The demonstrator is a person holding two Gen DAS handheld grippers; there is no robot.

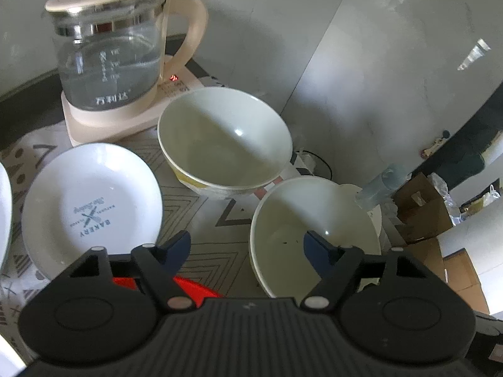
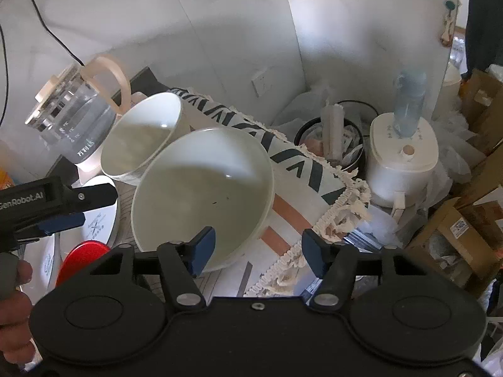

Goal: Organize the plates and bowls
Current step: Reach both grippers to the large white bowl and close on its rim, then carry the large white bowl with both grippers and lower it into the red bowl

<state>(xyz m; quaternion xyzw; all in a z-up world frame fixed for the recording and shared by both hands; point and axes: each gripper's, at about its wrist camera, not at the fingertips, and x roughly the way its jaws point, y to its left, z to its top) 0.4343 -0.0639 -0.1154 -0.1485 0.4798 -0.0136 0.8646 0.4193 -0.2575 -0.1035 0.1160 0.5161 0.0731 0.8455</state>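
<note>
A: What's the biggest thing in front of you?

B: The cloth [image 1: 201, 251], patterned with chevrons, covering the table. At its back stands a glass kettle [image 1: 107, 50] on a cream base.

A: And the dishes?

B: 2 bowls. The far bowl [image 1: 224, 138] sits upright just in front of the kettle's base. The near bowl [image 1: 311, 235] is at the cloth's fringed edge, close beside the far one. Left of them lies a plate [image 1: 91, 207] printed "BAKERY", with another plate's rim [image 1: 4, 213] at the frame's left edge. A red disc [image 2: 83, 259] lies near me, next to the plate.

A: Your left gripper?

B: My left gripper [image 1: 246, 246] is spread wide and holds nothing. Its right finger [image 1: 317, 251] appears over the near bowl's inside, its left over the cloth; I can't tell if either touches.

A: The right?

B: My right gripper [image 2: 257, 248] is wide apart too, empty, its left finger [image 2: 202, 246] over the near bowl's front rim.
</note>
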